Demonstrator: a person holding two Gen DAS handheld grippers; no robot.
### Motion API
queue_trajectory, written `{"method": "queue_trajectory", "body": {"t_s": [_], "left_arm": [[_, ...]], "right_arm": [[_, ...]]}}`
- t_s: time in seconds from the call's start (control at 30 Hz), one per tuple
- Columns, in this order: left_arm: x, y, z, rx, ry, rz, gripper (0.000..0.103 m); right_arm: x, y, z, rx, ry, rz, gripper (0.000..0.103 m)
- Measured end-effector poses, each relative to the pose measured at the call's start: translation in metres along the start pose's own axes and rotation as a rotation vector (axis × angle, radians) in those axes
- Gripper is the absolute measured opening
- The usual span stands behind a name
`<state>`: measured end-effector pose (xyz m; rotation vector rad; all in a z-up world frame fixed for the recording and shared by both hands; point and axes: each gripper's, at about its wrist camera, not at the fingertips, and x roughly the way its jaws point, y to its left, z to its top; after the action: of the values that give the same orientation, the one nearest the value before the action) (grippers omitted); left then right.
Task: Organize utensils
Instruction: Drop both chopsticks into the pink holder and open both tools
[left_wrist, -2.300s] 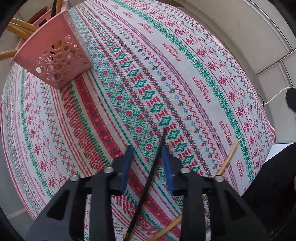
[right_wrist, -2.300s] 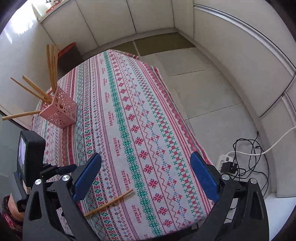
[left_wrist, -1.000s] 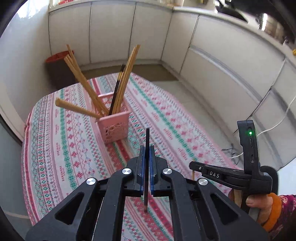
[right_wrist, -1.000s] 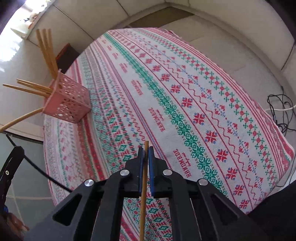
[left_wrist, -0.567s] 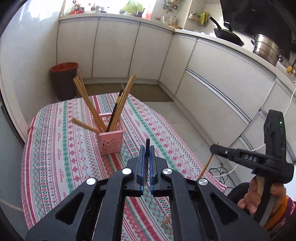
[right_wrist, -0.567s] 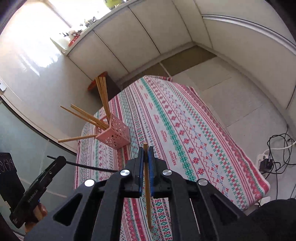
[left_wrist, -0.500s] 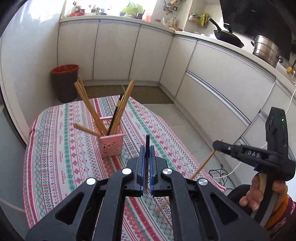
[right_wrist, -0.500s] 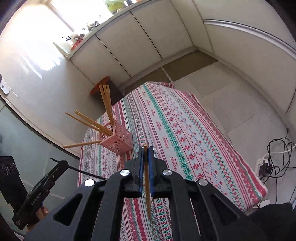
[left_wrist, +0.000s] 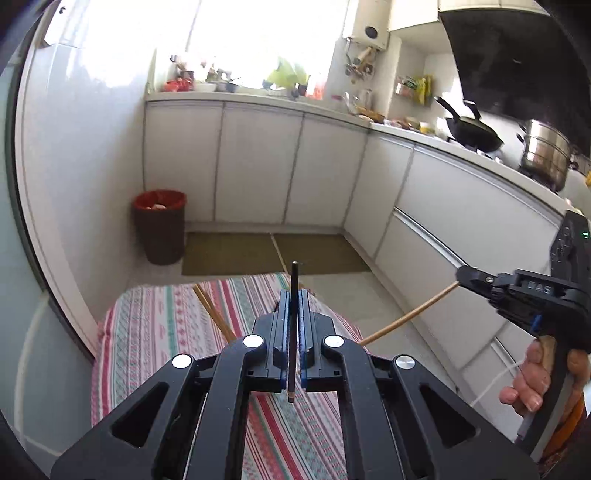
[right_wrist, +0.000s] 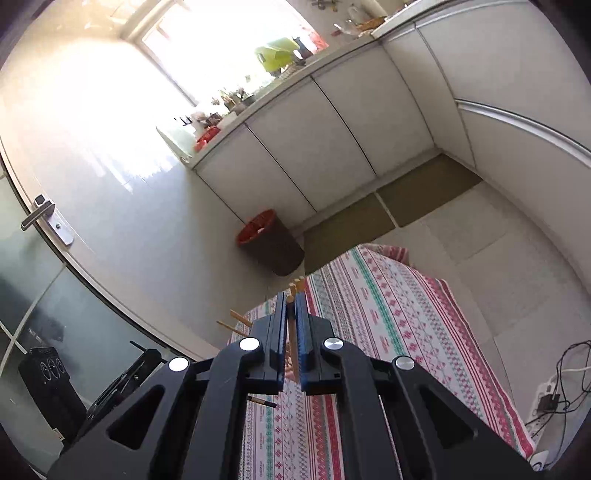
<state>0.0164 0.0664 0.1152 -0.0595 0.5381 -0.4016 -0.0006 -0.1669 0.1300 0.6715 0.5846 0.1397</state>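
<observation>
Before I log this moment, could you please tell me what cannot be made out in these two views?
- Pink holder: hidden in both views behind the gripper bodies; only chopstick tips show.
- Black chopstick in the left gripper: most of its length is hidden between the fingers.
- Wooden chopstick in the right gripper: lower end hidden by the fingers.
- Countertop items: washed out by window glare.
</observation>
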Motion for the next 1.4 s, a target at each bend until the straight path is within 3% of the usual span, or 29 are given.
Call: {"method": "queue_trajectory", "body": {"t_s": [0.2, 0.3, 0.37, 0.43, 0.63, 0.9, 1.0, 1.07, 1.2, 1.27, 1.33, 1.4], "left_arm": [[0.043, 0.022, 0.015, -0.039, -0.005, 0.083, 0.004], [0.076, 0.035, 0.008, -0.077, 0.06, 0.112, 0.005], [0.086, 0.044, 0.001, -0.12, 0.082, 0.106, 0.019], [0.081, 0.052, -0.004, -0.162, 0.06, 0.098, 0.029], [0.048, 0.085, -0.013, -0.286, -0.037, 0.124, 0.039], [0.049, 0.108, -0.019, -0.328, -0.003, 0.155, 0.043], [0.04, 0.105, -0.016, -0.307, -0.024, 0.187, 0.05], [0.031, 0.099, -0.015, -0.292, -0.046, 0.207, 0.061], [0.017, 0.079, -0.016, -0.233, -0.064, 0.259, 0.068], [0.01, 0.064, -0.019, -0.201, -0.077, 0.286, 0.081], [0.001, 0.048, -0.025, -0.17, -0.097, 0.323, 0.09], [-0.006, 0.033, -0.032, -0.139, -0.115, 0.342, 0.091]], "right_arm": [[0.02, 0.028, 0.026, -0.079, -0.032, 0.006, 0.005], [0.038, 0.033, 0.028, -0.101, -0.011, -0.01, 0.005], [0.055, 0.035, 0.026, -0.113, 0.019, -0.025, 0.005], [0.067, 0.038, 0.022, -0.127, 0.035, -0.041, 0.005], [0.097, 0.048, 0.011, -0.202, 0.058, -0.096, 0.005], [0.139, 0.066, -0.007, -0.276, 0.098, -0.144, 0.009], [0.143, 0.071, -0.013, -0.29, 0.105, -0.155, 0.011], [0.135, 0.074, -0.017, -0.308, 0.087, -0.165, 0.028], [0.111, 0.071, -0.024, -0.335, 0.031, -0.22, 0.049], [0.096, 0.069, -0.03, -0.36, -0.01, -0.277, 0.063], [0.082, 0.065, -0.036, -0.384, -0.046, -0.319, 0.072], [0.069, 0.06, -0.046, -0.407, -0.078, -0.375, 0.079]]}}
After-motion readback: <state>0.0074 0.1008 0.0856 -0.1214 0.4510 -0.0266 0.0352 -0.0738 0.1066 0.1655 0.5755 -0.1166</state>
